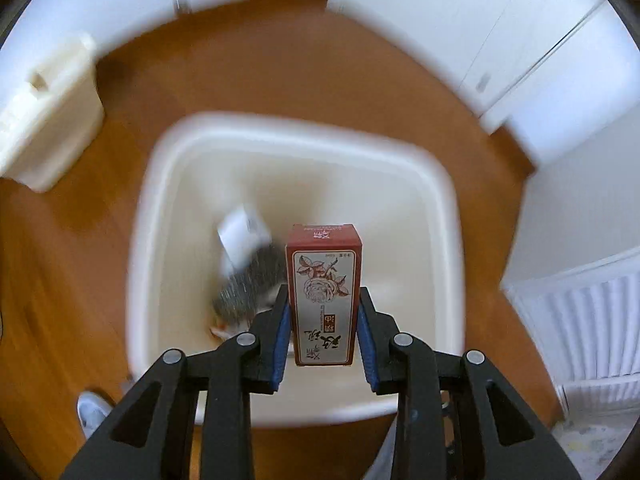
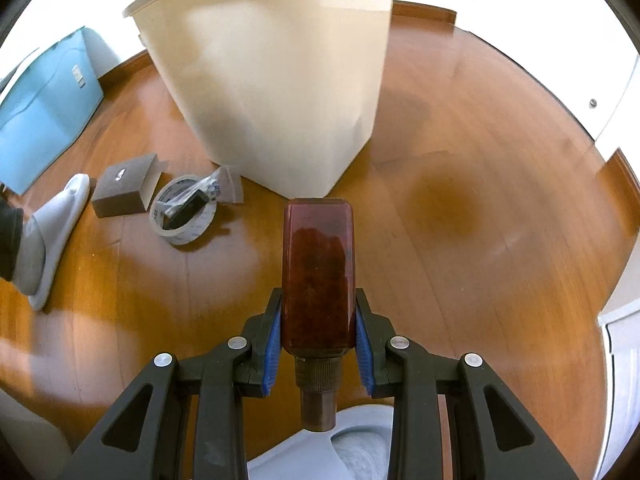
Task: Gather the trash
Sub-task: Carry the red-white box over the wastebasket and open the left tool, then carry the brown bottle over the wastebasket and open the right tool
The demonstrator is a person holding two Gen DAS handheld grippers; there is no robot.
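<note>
— What's the room like from where you stand?

— Glossy orange-brown wooden floor [image 2: 500, 200] everywhere, white cabinet doors [image 1: 460, 20] across the top of the left view, a white radiator [image 1: 580, 320] at its lower right. A cream lid [image 1: 44, 108] lies on the floor at the upper left.

— And the bin?

— The cream trash bin [image 1: 448, 208] fills the middle of the left view, seen from above. Blurred rubbish lies at its bottom: a white packet [image 1: 240, 236] over something grey and speckled.

— Any writing?

— The left tool [image 1: 324, 312] grips a small red box [image 1: 323, 292] with a silver panel, a rose drawing and Chinese characters; the characters are upside down to me, and I can't read them. The box hangs over the bin's opening.

— The other hand?

— The right tool [image 2: 319, 320] is clamped on a dark red bottle [image 2: 318, 272], threaded neck toward the camera, above the floor in front of the bin's outer wall [image 2: 280, 100].

— What else is lying about?

— Centre left in the right view: a brown box [image 2: 124, 190], a tape roll [image 2: 184, 216] with a dark object lying across it and a clear bag [image 2: 228, 184] just beside it, all close to the bin's base. A white slipper [image 2: 52, 240] sits at the left edge, a blue case [image 2: 44, 112] in the upper left.
</note>
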